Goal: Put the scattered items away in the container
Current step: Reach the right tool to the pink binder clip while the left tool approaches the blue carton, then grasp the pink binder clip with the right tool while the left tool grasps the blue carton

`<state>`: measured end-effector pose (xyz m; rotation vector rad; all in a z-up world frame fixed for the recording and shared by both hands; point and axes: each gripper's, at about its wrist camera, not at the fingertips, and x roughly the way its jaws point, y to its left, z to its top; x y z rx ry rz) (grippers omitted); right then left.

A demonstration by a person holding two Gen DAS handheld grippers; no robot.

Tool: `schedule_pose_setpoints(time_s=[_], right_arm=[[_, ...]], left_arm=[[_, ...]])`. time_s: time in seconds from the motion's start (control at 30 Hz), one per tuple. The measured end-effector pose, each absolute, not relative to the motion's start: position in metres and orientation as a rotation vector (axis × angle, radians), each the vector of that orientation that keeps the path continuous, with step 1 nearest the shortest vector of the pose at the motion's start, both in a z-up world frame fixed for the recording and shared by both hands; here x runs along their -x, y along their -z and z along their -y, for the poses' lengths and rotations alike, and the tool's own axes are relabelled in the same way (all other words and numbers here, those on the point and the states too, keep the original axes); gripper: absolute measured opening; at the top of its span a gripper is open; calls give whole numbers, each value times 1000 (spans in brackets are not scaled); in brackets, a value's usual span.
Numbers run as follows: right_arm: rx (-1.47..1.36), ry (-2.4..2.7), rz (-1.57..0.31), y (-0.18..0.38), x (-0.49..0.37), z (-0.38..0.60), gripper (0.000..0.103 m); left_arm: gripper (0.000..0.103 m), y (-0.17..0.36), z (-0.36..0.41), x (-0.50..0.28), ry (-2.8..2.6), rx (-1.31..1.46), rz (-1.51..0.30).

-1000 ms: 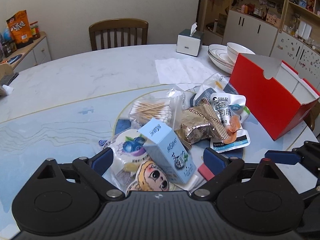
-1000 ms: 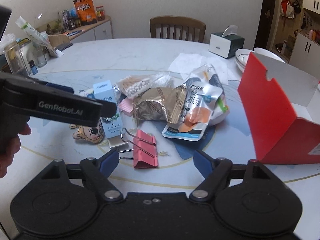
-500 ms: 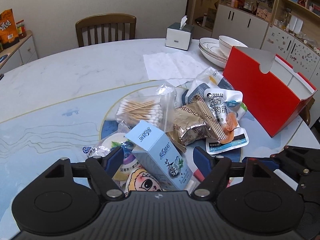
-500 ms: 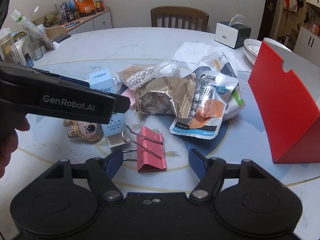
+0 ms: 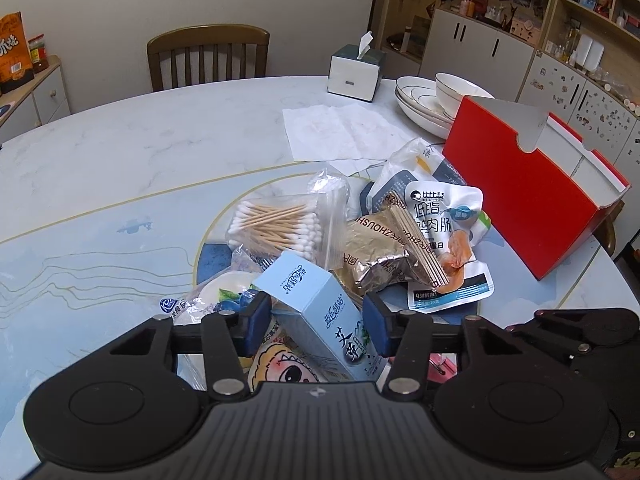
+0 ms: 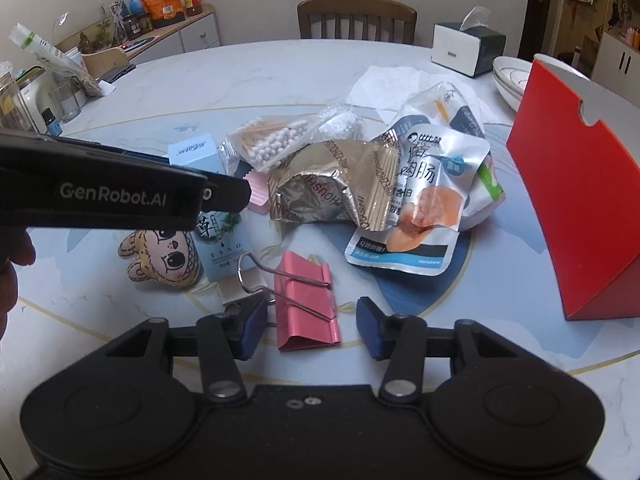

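Black left gripper – blue pads, silver screws – white "GenRobot.AI" lettering.

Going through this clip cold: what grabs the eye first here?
A red box stands open at the right of the marble table. A heap of packets sits mid-table, with a bag of cotton swabs. The open left gripper straddles a blue carton; the open right gripper frames a pink binder clip.

chair | tissue box | stacked bowls | paper napkin
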<state>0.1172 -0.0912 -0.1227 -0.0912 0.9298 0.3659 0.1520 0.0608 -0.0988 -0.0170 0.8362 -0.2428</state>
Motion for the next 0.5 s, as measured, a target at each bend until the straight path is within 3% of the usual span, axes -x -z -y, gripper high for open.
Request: schedule_pose_setpoints(time_s=[0.1, 0.23, 0.5], right_arm=[[103, -363, -929, 123, -118, 89, 45], [119, -368, -930, 122, -118, 85, 32], [134, -356, -924, 117, -116, 84, 32]], left_arm=[[47, 98, -64, -152, 251, 27, -838], [45, 98, -67, -152, 260, 38, -841], [42, 95, -74, -150, 280, 59, -844]])
